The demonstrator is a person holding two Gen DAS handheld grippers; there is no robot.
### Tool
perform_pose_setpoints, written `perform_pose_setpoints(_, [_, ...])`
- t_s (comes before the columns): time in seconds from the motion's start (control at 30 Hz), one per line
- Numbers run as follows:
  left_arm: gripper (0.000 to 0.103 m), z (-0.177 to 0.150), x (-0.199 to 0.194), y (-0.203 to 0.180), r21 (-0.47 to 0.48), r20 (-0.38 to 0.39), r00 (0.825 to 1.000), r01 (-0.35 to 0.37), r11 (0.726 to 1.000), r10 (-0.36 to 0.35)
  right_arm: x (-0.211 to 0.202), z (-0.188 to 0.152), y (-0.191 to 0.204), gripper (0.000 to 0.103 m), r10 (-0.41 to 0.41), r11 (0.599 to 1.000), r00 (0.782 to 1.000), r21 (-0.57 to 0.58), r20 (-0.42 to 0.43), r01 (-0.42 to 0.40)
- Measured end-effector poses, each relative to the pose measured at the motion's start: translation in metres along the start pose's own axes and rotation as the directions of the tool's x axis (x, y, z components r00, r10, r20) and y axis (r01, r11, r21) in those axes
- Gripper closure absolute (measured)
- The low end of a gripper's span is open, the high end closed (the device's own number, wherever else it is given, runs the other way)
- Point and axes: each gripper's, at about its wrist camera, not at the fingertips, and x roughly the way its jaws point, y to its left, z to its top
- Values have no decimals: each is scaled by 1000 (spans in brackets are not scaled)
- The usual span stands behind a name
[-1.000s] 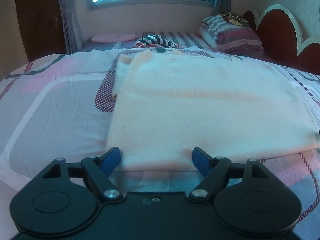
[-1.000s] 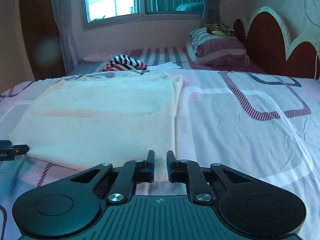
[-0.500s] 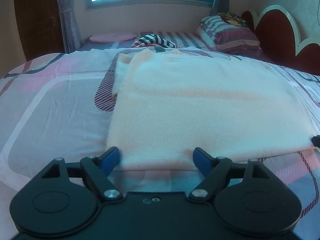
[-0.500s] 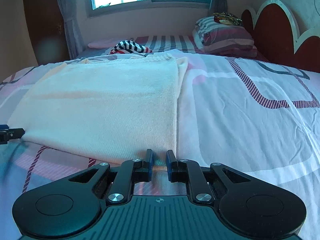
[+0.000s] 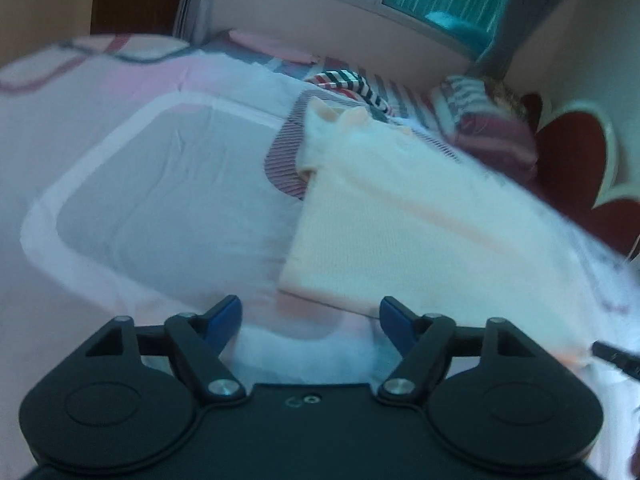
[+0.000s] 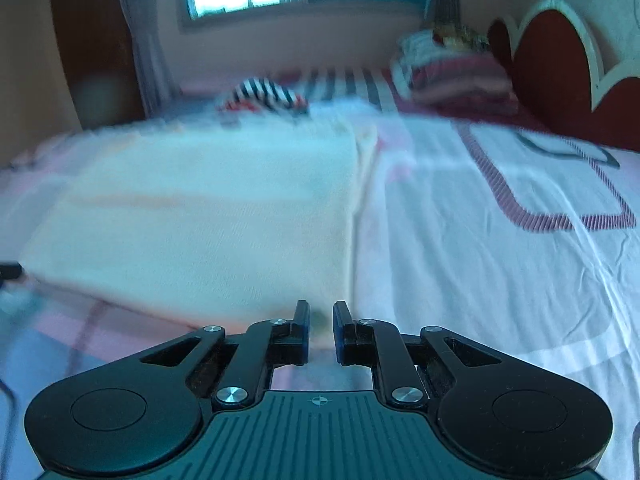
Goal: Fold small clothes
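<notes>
A cream knitted garment (image 5: pixel 420 232) lies folded flat on the bed sheet (image 5: pixel 160 200). My left gripper (image 5: pixel 310 318) sits at its near left corner. The blue pads (image 5: pixel 224 316) stand apart and are closing, with the hem just ahead of them and nothing pinched. In the right wrist view the same garment (image 6: pixel 200 220) spreads to the left. My right gripper (image 6: pixel 321 322) is shut on its near right corner, the fingers a narrow slit apart. A dark tip of the right gripper (image 5: pixel 616 360) shows at the left view's right edge.
A striped garment (image 6: pixel 264 96) lies in a heap at the far side of the bed. Striped pillows (image 6: pixel 452 68) rest against a red and white headboard (image 6: pixel 552 52). A window and curtains are behind. Bare patterned sheet (image 6: pixel 480 260) stretches right of the garment.
The left view has rolled and slid left, so the garment's near left corner now sits toward the right pad. The left jaws have narrowed a little. The right gripper has stayed put.
</notes>
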Motion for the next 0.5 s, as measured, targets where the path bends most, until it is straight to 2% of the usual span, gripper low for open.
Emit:
perform_pose_setpoints(0.07, [40,-4,3,4,-96,-11,997,74,993,-75,-7,-3,-2,100,103,990,995,100,18,-104])
perform_pose_setpoints(0.1, [41,-6,6,6,-164,-13,993,117,980,-121,-8,-5,0,101,134,981,991,137,24,-136])
perform_pose_setpoints(0.2, [41,-11,14,9,-309,23,986,164,937,-165,-7,-6,16,102,161,975,986,148,35,-164])
perform_pose_setpoints(0.27, [41,-12,23,16,-416,63,977,213,884,-206,-5,-3,26,103,195,969,980,146,45,-199])
perform_pose_setpoints(0.33, [41,-10,35,22,-474,108,963,268,839,-247,0,0,35,103,218,964,975,148,42,-222])
perform_pose_setpoints(0.4, [47,-6,44,24,-503,142,960,279,818,-240,5,3,42,103,227,963,973,144,37,-230])
perform_pose_setpoints(0.5, [47,-3,55,16,-524,187,961,274,807,-205,15,5,46,103,244,957,969,156,30,-245])
